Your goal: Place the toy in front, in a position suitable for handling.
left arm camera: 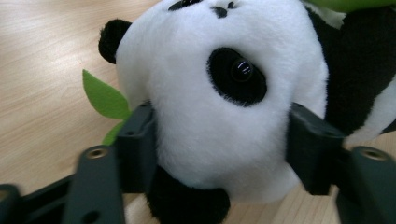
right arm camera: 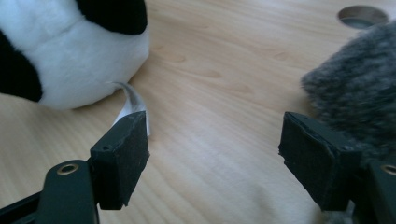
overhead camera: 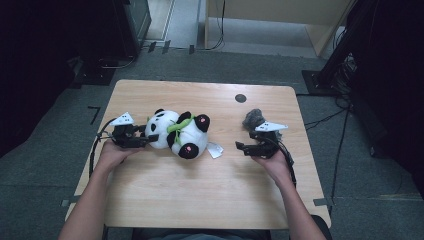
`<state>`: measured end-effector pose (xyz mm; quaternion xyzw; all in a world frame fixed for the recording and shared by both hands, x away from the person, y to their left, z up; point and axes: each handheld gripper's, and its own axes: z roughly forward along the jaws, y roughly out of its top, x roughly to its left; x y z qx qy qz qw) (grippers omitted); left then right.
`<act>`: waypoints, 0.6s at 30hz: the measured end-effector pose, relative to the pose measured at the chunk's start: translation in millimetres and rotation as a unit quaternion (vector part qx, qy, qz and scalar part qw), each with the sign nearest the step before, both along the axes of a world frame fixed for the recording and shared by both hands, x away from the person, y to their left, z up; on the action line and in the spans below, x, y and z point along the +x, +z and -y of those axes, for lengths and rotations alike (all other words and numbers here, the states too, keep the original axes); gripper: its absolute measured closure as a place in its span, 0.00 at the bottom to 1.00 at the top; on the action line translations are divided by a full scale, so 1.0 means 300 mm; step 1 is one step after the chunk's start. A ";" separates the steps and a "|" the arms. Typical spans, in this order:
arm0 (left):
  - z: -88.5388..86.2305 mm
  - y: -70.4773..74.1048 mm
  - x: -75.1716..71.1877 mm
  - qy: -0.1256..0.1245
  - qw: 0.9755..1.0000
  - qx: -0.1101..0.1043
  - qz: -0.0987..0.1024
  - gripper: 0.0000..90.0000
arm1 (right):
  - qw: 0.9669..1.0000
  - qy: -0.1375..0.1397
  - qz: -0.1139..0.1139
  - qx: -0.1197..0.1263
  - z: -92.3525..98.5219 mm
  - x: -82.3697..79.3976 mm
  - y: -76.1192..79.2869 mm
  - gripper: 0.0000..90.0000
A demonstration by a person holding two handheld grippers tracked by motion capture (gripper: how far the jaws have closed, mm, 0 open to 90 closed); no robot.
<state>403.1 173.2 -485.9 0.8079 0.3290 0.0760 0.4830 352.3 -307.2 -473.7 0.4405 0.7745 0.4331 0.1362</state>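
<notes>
Squeezing panda plush (left arm camera: 219, 116) head, your left hand-held gripper (left arm camera: 219, 154) holds it; body stretches rightward across counter (overhead camera: 200, 190). Right hand-held gripper (right arm camera: 215, 149) wide, empty, right of frame.

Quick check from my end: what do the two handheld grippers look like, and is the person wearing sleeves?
Both are black. The left gripper and right gripper each carry a pale grey three-cornered plate on top and trail a black cable back along the forearm. Up close, the jaws are flat black bars with brass-coloured screw holes, ending in blocky matt black pads. Both forearms are bare, with no sleeves in view.
</notes>
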 end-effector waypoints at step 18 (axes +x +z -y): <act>0.043 0.036 -0.090 0.065 0.996 -0.044 -0.037 0.76 | 0.998 -0.057 0.008 -0.004 0.099 0.053 0.034 0.32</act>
